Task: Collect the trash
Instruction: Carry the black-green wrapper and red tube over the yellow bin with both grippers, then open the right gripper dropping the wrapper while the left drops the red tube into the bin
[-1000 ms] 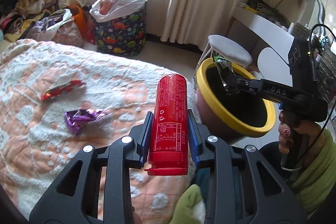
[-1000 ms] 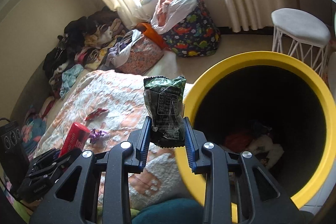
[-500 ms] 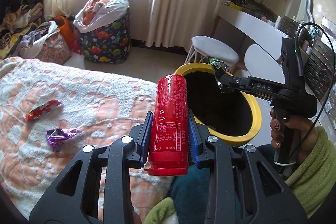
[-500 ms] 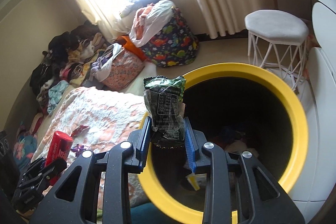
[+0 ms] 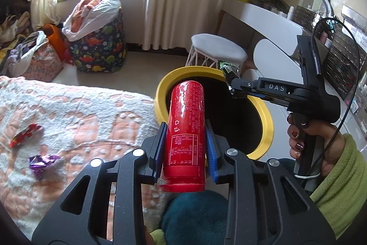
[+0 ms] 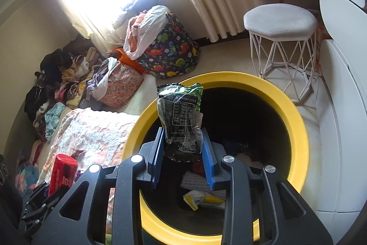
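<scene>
My left gripper (image 5: 184,141) is shut on a red cylindrical can (image 5: 186,125), held above the bed's edge and pointing at the yellow-rimmed bin (image 5: 267,123). My right gripper (image 6: 183,148) is shut on a dark green snack wrapper (image 6: 181,121), held over the bin's open mouth (image 6: 298,121); it also shows in the left wrist view (image 5: 234,84) with the wrapper (image 5: 227,69). Trash lies inside the bin. A red wrapper (image 5: 24,136) and a purple wrapper (image 5: 41,161) lie on the bedspread. The can also shows in the right wrist view (image 6: 63,173).
A white stool (image 6: 281,43) stands just beyond the bin, with a white desk (image 5: 263,20) to its right. A dinosaur-print hamper (image 5: 98,49) and piles of clothes (image 6: 57,75) sit by the curtains. The orange-white bedspread (image 5: 80,116) is left of the bin.
Both grippers have moved toward the bin. The right gripper with the green wrapper now hangs over the bin's opening, and the can has come nearer its rim.
</scene>
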Available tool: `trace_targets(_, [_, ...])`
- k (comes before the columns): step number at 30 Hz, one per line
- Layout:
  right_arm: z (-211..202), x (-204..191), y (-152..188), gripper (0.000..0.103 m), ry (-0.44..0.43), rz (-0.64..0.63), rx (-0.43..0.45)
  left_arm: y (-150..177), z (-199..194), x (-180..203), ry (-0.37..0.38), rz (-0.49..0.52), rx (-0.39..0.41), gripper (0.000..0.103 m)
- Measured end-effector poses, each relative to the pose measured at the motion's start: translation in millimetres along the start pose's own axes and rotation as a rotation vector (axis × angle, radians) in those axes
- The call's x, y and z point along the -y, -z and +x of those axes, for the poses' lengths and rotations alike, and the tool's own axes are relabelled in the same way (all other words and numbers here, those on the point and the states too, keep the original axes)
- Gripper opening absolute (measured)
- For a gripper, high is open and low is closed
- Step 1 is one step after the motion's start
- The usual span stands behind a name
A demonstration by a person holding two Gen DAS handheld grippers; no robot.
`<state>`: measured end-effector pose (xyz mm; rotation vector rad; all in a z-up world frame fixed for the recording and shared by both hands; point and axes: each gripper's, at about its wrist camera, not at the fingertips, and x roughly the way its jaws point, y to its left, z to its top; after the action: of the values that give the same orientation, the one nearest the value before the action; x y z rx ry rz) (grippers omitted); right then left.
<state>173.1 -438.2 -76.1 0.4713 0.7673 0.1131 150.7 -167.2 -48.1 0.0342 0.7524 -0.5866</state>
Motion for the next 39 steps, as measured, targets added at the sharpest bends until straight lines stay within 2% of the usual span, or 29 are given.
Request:
trace_targets(12, [-0.7, 19.3, -1.5, 0.031, 0.013, 0.058, -0.010, -2.0, 40.5, 21.0, 0.027, 0.039, -0.058, 0.024])
trace_targets(24, [-3.9, 33.5, -3.6, 0.033, 0.012, 0.112, 0.006, -5.3, 82.3, 33.9, 0.048, 0.034, -0.109, 0.024])
trace_targets(27, [-4.2, 34.9, -4.1, 0.038, 0.012, 0.121, 0.008, -7.1, 91.6, 34.3, 0.050, 0.028, -0.115, 0.025])
trace_targets(31, [-5.7, 41.4, -4.8, 0.060, -0.002, 0.158, 0.015, -10.8, 100.0, 30.0, 0.045, -0.005, -0.115, 0.027])
trace_targets(33, [-5.9, 44.2, -5.7, 0.063, -0.012, 0.178, 0.015, -10.7, 99.7, 24.4, 0.034, -0.035, -0.112, 0.053])
trace_targets(35, [-6.0, 43.3, -6.3, 0.065, -0.010, 0.178, 0.018, -9.7, 95.8, 19.2, 0.024, -0.060, -0.099, 0.068])
trace_targets(37, [-6.1, 40.7, -6.7, 0.066, -0.008, 0.168, 0.021, -8.5, 88.9, 14.7, 0.006, -0.071, -0.080, 0.076])
trace_targets(39, [-6.1, 36.5, -6.7, 0.067, -0.014, 0.154, 0.023, -7.7, 80.0, 12.0, -0.022, -0.072, -0.051, 0.091])
